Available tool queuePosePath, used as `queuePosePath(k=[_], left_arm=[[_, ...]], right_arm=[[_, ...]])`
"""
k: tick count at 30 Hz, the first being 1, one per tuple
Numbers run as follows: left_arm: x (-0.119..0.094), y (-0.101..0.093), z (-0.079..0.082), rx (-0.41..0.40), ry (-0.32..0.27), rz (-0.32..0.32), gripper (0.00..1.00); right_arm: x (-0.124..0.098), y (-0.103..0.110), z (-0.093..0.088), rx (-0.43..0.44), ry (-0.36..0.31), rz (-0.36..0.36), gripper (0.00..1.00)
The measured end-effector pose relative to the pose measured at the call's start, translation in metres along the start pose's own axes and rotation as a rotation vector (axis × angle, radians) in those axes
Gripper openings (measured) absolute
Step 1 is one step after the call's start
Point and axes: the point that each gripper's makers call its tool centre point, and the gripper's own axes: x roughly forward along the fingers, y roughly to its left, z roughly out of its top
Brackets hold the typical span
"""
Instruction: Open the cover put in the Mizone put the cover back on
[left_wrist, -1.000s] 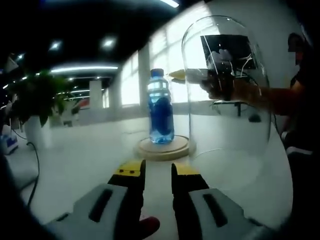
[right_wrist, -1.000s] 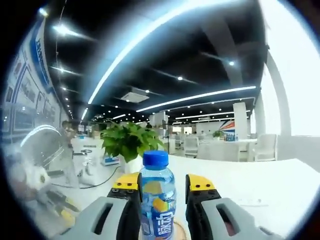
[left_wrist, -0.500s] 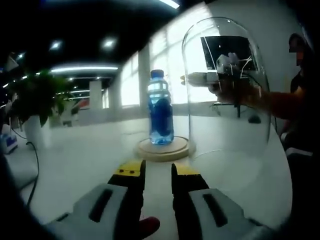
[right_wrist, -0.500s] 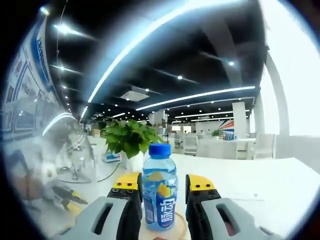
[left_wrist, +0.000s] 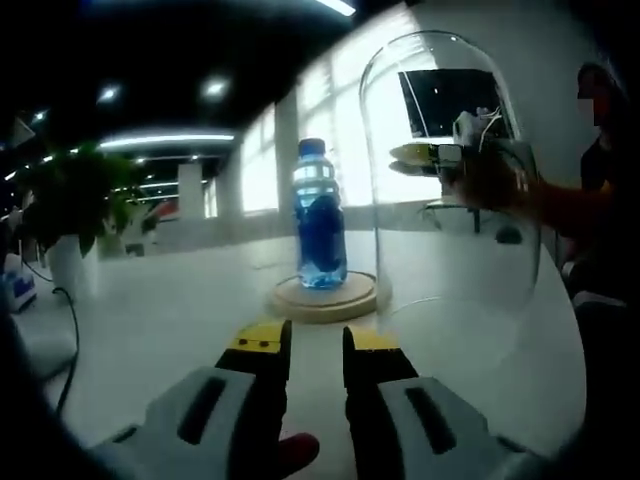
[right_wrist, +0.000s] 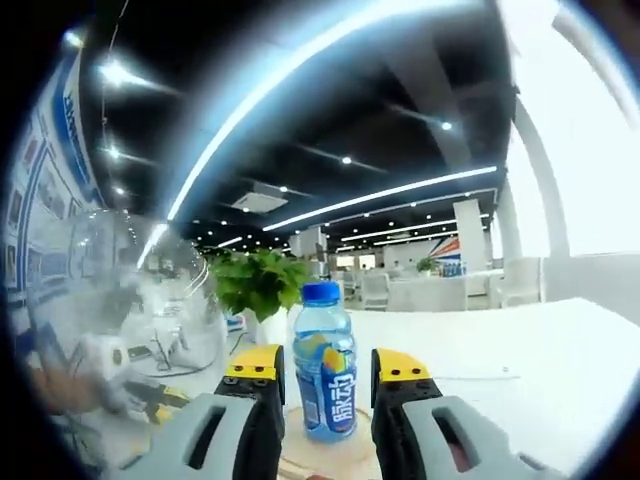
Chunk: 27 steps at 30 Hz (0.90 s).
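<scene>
A blue Mizone bottle (left_wrist: 320, 225) (right_wrist: 325, 375) stands upright on a round wooden base (left_wrist: 327, 298) (right_wrist: 300, 455) on the white table. The clear glass dome cover (left_wrist: 450, 230) (right_wrist: 150, 300) stands on the table beside the base, off the bottle. My left gripper (left_wrist: 316, 345) hovers low in front of the base, jaws slightly apart with nothing between them. My right gripper (right_wrist: 327, 362) is open and drawn back from the bottle, which shows between its jaws farther off. From the left gripper view, the right gripper (left_wrist: 425, 153) appears through the dome, right of the bottle.
A potted plant (left_wrist: 75, 195) (right_wrist: 262, 285) stands at the table's far side. A dark cable (left_wrist: 70, 340) hangs over the table's left edge. A person's arm and body (left_wrist: 600, 200) are at the right. Office chairs (right_wrist: 400, 295) stand behind.
My right gripper has backed away from the bottle, which now stands free on the base and looks smaller between its jaws. The left gripper has stayed put.
</scene>
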Motion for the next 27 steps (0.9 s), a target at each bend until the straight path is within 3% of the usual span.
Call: queuePosePath(k=[27], left_arm=[[0.001, 0.001, -0.001, -0.010, 0.008, 0.006, 0.16]], right_arm=[[-0.067, -0.021, -0.063, 0.038, 0.075, -0.081, 0.27]])
